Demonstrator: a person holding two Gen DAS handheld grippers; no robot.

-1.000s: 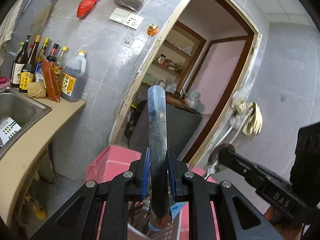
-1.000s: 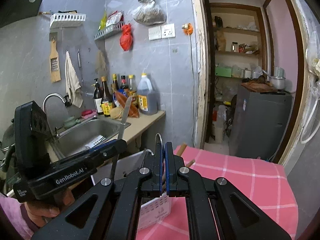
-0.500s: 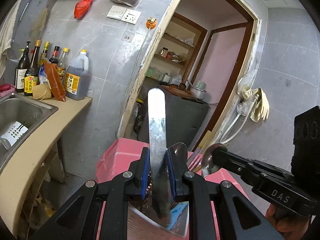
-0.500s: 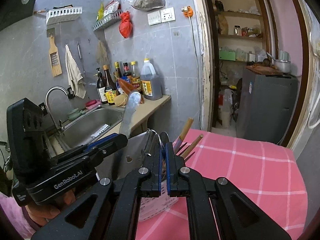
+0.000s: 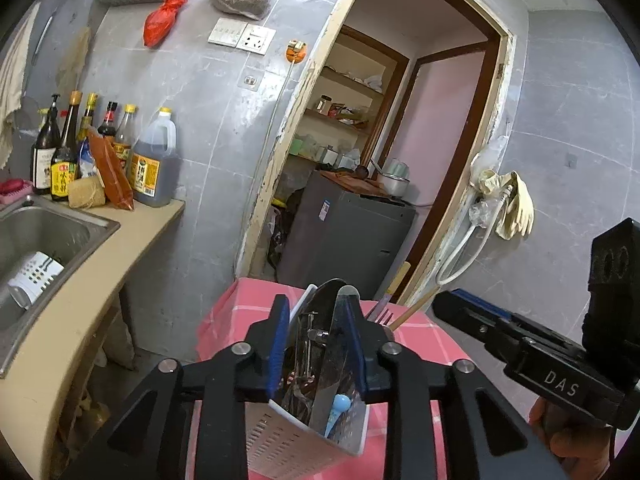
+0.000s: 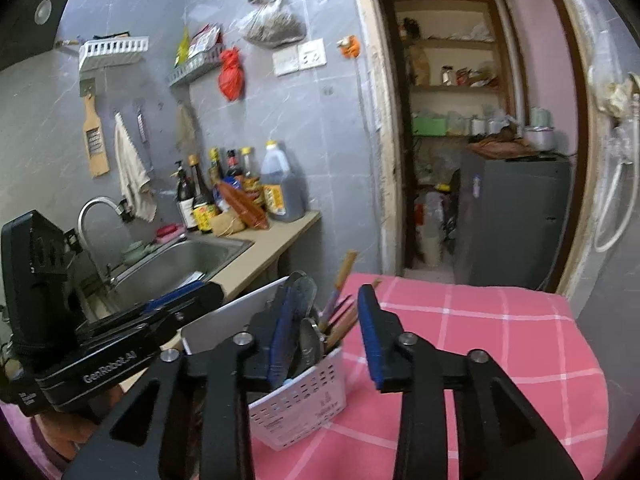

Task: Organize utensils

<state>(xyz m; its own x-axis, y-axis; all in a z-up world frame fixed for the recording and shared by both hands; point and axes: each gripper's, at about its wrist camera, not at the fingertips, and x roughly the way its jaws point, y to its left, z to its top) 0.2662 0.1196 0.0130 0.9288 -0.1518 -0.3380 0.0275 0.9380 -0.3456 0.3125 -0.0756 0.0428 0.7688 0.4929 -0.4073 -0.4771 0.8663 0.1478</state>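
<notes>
A white perforated utensil holder (image 5: 304, 436) (image 6: 304, 388) stands on a pink checked tablecloth (image 6: 480, 344). It holds a metal knife (image 5: 334, 356), spoons (image 6: 308, 340), a fork, a light blue utensil (image 5: 338, 406) and wooden chopsticks (image 6: 346, 268). My left gripper (image 5: 318, 344) is open just above the holder, its jaws on either side of the knife blade, which stands in the holder. My right gripper (image 6: 326, 336) is open and empty over the holder's right side. Each gripper shows in the other's view, the right (image 5: 520, 344) and the left (image 6: 120, 340).
A steel sink (image 5: 36, 236) with a tap (image 6: 94, 216) sits in the tan counter (image 5: 80, 300) at left. Several sauce bottles and a large jug (image 5: 154, 168) stand by the wall. A grey cabinet (image 5: 344, 240) stands in the doorway behind the table.
The left gripper lowered the knife into the holder and opened, letting it go. The right gripper, shut before, has opened over the holder.
</notes>
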